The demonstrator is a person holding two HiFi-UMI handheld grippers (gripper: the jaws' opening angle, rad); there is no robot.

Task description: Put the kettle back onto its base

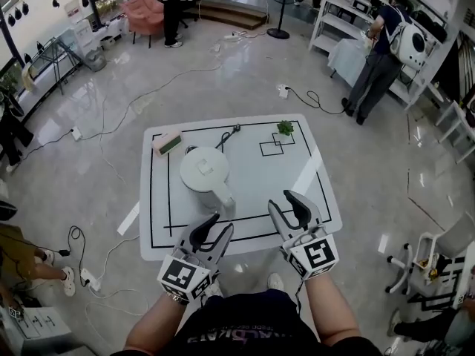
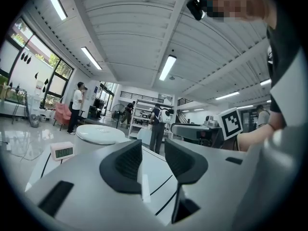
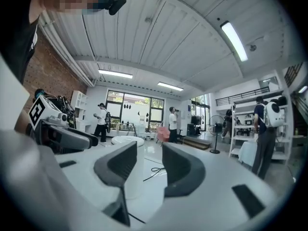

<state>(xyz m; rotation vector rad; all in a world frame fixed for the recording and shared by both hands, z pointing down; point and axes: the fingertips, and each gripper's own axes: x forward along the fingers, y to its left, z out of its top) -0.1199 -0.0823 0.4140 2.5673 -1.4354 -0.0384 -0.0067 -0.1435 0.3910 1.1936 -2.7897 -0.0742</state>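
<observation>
A white electric kettle (image 1: 205, 175) stands on the left half of the white table (image 1: 312, 169), with its handle (image 1: 225, 199) towards me and its black cord (image 1: 226, 136) trailing back. Whatever is under the kettle is hidden. My left gripper (image 1: 221, 222) hovers at the table's front edge just short of the handle, open and empty. My right gripper (image 1: 283, 201) is open to the kettle's right, nothing between its jaws. The left gripper view shows the kettle's lid (image 2: 100, 133) ahead left. In the right gripper view the kettle (image 3: 126, 141) shows past the left jaw.
A small digital clock (image 1: 168, 143) sits at the table's back left and a green sprig (image 1: 285, 128) at the back right by black marked squares. Cables run over the floor (image 1: 89, 273) around the table. People stand at the far shelves (image 1: 371, 58).
</observation>
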